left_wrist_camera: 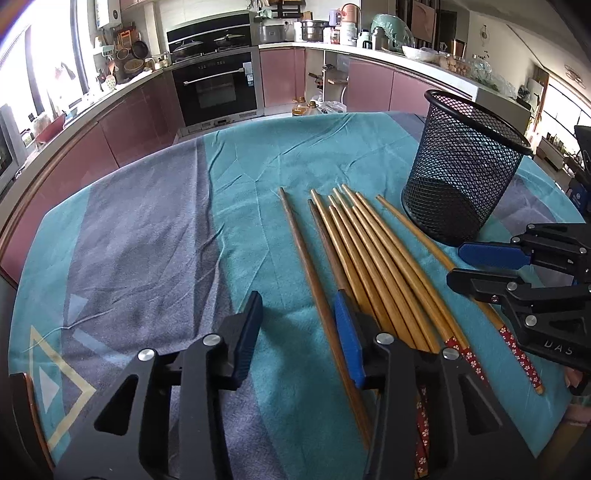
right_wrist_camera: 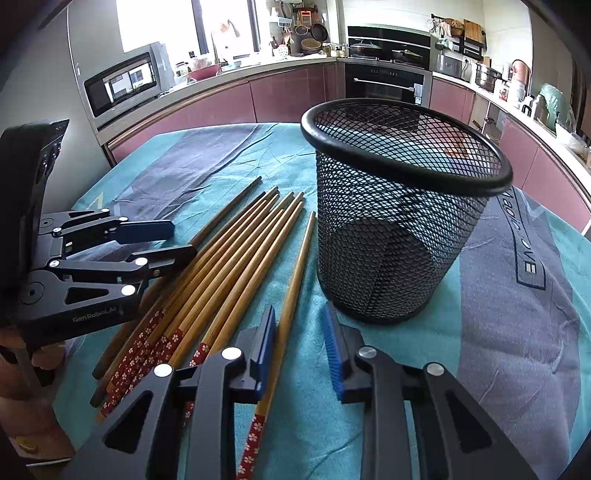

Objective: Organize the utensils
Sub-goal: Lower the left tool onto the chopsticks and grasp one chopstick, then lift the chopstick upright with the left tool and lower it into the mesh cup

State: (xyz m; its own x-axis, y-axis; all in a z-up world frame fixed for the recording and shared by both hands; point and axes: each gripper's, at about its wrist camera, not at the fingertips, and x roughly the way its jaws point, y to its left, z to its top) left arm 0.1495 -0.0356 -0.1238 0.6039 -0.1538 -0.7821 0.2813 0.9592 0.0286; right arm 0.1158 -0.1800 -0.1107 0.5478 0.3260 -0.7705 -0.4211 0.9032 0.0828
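Ten chopsticks (left_wrist_camera: 369, 258) lie beside one mesh basket (right_wrist_camera: 399, 229)

Light: bright daylight from the windows (left_wrist_camera: 40, 74), which blow out to white (same in the right view (right_wrist_camera: 159, 22)).
Shadows: soft; a dim patch lies on the cloth (left_wrist_camera: 258, 166) by the basket (left_wrist_camera: 465, 173).
Glare: pale sheen on the oven (left_wrist_camera: 216, 92) glass and cabinet fronts.
Focus: cloth and chopsticks (left_wrist_camera: 362, 258) sharp; far counters softer.
Distortion: strong fisheye; counters bow, corners darken to black.
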